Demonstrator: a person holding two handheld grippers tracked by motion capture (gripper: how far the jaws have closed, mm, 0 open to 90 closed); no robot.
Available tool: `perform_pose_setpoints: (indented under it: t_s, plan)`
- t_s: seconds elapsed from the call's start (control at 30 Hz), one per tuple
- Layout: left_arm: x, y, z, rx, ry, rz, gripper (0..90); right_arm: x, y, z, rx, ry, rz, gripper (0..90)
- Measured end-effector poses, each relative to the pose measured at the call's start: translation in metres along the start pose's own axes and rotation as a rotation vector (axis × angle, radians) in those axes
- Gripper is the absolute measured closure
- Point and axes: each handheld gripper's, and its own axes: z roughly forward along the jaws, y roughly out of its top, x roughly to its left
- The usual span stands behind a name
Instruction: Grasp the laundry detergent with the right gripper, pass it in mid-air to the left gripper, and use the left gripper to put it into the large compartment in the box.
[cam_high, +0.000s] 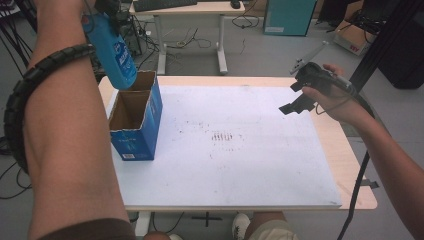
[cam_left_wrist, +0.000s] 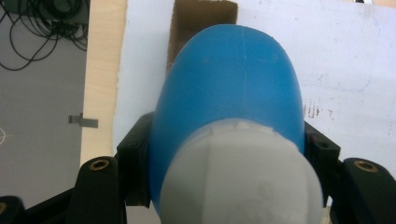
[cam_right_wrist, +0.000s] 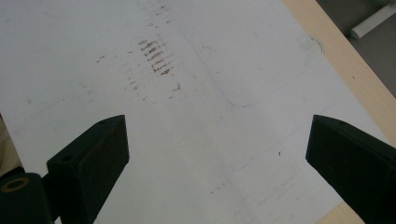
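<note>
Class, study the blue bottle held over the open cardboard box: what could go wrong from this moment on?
1. The blue bottle hangs tilted in the left gripper, over the blue box's rim; it may catch the edge instead of dropping in.
2. The tall, narrow box could tip if knocked; the right gripper, open, hovers far off and cannot steady it.

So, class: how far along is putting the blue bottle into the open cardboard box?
Done: the left tongs have the blue bottle gripped and lifted. In hand: it hangs tilted over the open blue cardboard box. Left: lowering it in and letting go. The right tongs wait open over the white mat.
</note>
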Motion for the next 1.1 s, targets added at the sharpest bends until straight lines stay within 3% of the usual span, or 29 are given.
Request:
perform_pose_setpoints:
  t_s: [0.97,1.03,1.1]
  plan:
    - [0.011,0.000,0.016,0.009,0.009,-0.024,36.7,-0.003,-0.005,0.002,0.009,-0.007,-0.001,6.1]
    - [0.010,0.000,0.017,0.011,0.011,-0.024,36.7,-0.005,-0.004,0.002,0.016,-0.008,-0.034,6.2]
    - [0.010,-0.001,0.018,0.009,0.011,-0.026,36.7,-0.005,-0.005,0.003,0.006,-0.011,-0.030,6.2]
